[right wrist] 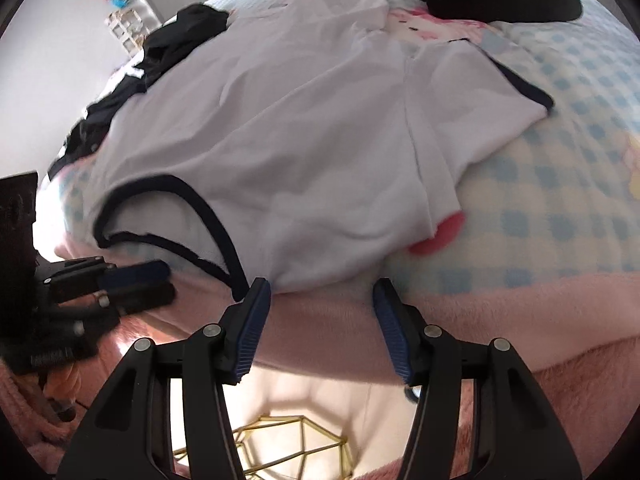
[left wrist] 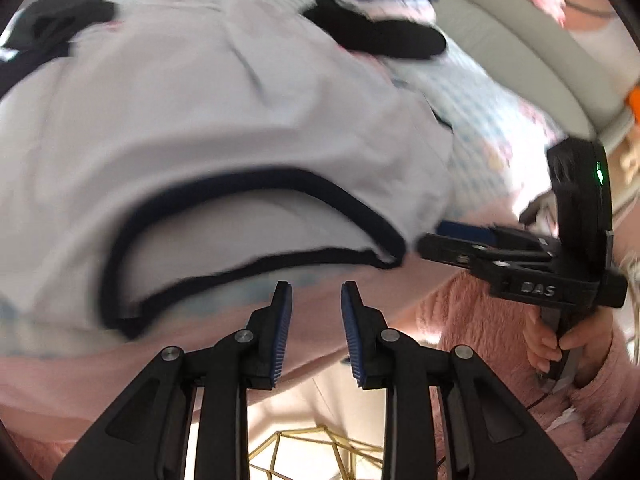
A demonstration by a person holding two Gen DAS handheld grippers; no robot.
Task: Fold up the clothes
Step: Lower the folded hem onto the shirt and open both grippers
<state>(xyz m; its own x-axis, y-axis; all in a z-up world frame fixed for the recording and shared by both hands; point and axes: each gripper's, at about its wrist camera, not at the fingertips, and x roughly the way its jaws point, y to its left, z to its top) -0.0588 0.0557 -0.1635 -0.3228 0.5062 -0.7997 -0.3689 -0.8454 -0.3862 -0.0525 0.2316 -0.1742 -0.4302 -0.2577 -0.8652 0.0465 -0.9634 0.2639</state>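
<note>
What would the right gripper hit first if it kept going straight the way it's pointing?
Probably the near shoulder edge of the white shirt on the bed; the right gripper stands open just short of it. Depth is hard to judge, so it might meet the pink blanket first.

I'm looking at a home bedroom. A bed (right wrist: 560, 184) is filling most of my view, wearing a blue-and-yellow checked cover with cartoon prints and a pink fleecy blanket (right wrist: 320, 332) along its near edge. Toward eleven o'clock a small white shelf (right wrist: 124, 26) is standing against the wall.
</note>
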